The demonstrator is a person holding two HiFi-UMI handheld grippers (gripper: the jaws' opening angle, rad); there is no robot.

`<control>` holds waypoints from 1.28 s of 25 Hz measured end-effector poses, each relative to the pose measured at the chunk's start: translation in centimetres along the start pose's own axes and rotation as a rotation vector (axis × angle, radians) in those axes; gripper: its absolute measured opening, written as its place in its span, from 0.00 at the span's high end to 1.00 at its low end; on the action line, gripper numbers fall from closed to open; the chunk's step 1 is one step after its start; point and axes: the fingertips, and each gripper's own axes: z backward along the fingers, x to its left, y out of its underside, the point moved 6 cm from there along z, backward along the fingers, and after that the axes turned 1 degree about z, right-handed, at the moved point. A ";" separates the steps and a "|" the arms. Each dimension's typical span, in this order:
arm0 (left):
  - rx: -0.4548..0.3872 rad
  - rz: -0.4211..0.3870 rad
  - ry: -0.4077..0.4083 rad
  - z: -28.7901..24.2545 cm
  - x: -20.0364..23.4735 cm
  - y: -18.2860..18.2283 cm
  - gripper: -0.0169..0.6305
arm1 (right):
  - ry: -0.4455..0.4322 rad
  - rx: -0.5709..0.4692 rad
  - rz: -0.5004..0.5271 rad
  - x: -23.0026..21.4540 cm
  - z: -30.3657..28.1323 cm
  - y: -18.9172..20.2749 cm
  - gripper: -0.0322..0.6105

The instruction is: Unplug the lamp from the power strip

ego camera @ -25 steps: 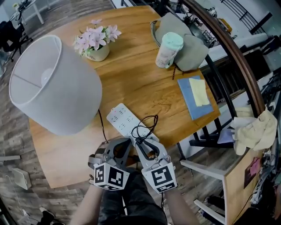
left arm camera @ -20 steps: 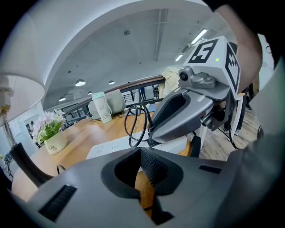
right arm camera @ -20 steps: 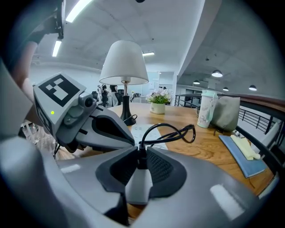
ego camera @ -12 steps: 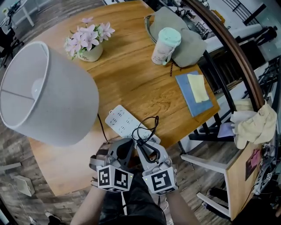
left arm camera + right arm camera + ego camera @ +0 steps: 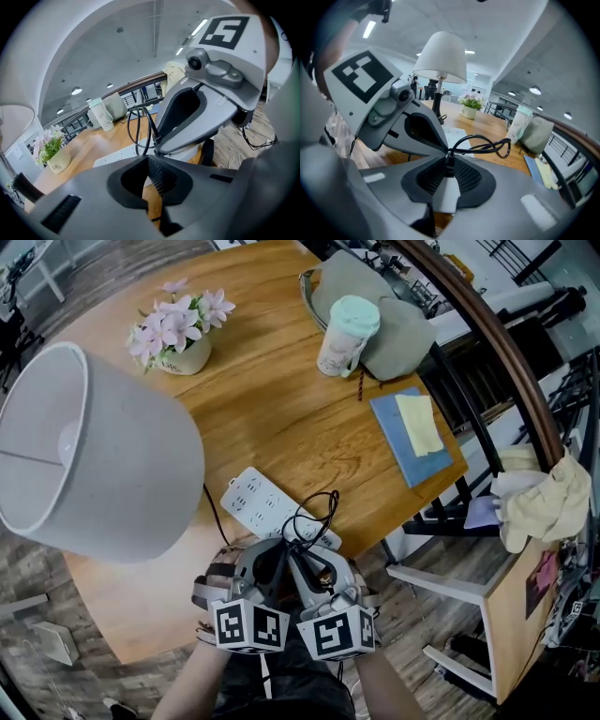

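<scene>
**Right tongs on the lamp plug at the bench's near edge**

At the near edge of the bench (image 5: 281, 418), the right tongs (image 5: 447, 154) have just been closing and now pinch the black plug (image 5: 449, 165) between their ribbed pads. The left tongs (image 5: 149, 160) are just beside them on the left, jaws pressed together with nothing in them. The plug stands in the near end of the white power strip (image 5: 258, 498), whose long axis runs from there toward the far left. Its cord (image 5: 317, 507) loops just beyond, and the lamp (image 5: 94, 456) stands at the left edge. The pull probably has to go straight up off the strip's face. The left tongs are well placed to hold the strip down.
</scene>
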 end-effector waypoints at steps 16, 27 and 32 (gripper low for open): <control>0.008 0.014 0.009 -0.2 -0.1 -0.4 0.98 | 0.003 0.046 0.136 0.4 0.1 -0.3 0.85; 0.004 0.025 0.007 -0.1 -0.2 -0.4 0.98 | -0.054 0.010 -0.058 -0.8 0.1 -0.3 0.85; -0.003 0.017 0.010 0.0 -0.1 -0.3 0.98 | -0.120 -0.051 -0.244 -1.5 0.0 0.2 0.85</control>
